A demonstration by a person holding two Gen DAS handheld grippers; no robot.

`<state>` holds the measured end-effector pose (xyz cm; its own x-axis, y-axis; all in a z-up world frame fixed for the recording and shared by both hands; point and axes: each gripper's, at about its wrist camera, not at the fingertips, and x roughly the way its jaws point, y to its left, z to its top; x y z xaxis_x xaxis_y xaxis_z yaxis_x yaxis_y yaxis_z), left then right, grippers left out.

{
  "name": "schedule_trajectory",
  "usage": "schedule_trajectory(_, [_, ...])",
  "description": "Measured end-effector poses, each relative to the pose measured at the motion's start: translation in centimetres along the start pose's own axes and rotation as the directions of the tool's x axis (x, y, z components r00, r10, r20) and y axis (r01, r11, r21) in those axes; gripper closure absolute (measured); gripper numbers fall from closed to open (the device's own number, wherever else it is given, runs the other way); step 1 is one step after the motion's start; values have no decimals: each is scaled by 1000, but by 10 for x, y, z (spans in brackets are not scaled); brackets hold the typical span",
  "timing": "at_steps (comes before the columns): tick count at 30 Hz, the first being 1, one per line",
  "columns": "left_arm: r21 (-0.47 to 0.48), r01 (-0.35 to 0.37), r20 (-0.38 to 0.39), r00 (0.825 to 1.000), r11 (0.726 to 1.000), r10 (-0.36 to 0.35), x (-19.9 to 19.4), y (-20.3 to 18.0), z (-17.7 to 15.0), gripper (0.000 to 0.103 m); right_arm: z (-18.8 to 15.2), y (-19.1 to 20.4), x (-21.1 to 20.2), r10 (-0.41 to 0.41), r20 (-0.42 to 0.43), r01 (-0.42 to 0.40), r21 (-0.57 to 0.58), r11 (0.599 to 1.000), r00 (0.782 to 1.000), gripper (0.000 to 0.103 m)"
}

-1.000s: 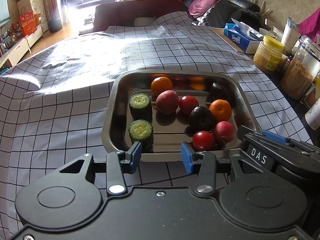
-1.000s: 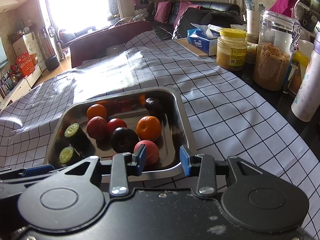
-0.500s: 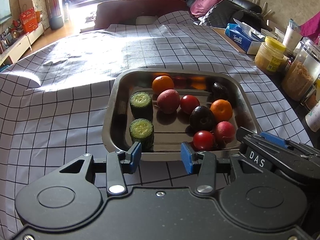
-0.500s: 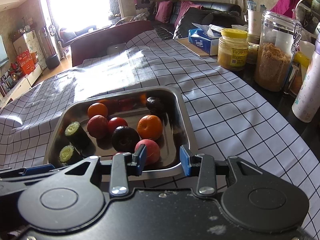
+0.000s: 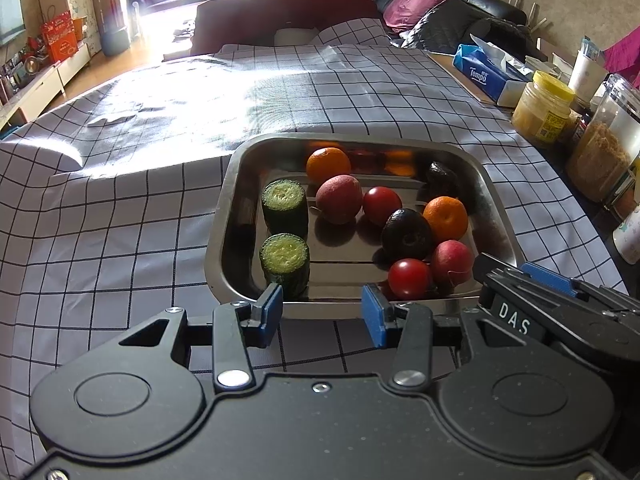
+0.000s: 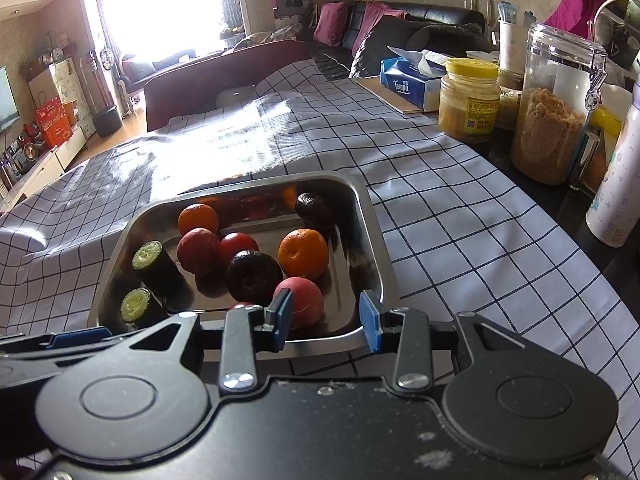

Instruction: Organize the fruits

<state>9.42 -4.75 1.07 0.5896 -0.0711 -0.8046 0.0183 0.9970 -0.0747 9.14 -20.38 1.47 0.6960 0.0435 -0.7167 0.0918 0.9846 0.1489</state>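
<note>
A steel tray (image 5: 224,216) (image 6: 376,240) on the checked cloth holds two cucumber pieces (image 5: 285,207) (image 6: 154,262), two oranges (image 5: 328,165) (image 6: 303,253), two tomatoes (image 5: 382,205), two pinkish fruits (image 5: 339,199) (image 6: 303,302), a dark plum (image 5: 406,229) (image 6: 254,272) and another dark fruit (image 5: 440,178) at the back. My left gripper (image 5: 322,314) is open and empty just before the tray's near rim. My right gripper (image 6: 325,320) is open and empty at the tray's near right corner; its body shows in the left wrist view (image 5: 560,312).
Along the right table edge stand a blue tissue box (image 6: 412,82), a yellow-lidded jar (image 6: 470,98), a tall clear jar of brown flakes (image 6: 554,104) and a white bottle (image 6: 618,184). A dark red chair back (image 5: 280,12) is beyond the table's far end.
Both views have shifted only slightly; the tray sits a touch lower and nearer in frame. Both grippers stay open and empty, and no fruit has moved.
</note>
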Motion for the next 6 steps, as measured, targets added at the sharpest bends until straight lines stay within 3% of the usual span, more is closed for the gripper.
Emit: schedule_trajectory(6, [12,-4,7,1000,1000,4,-1,-3,-1,50,0,0,0,0,1,0,-2,1000,1000,64])
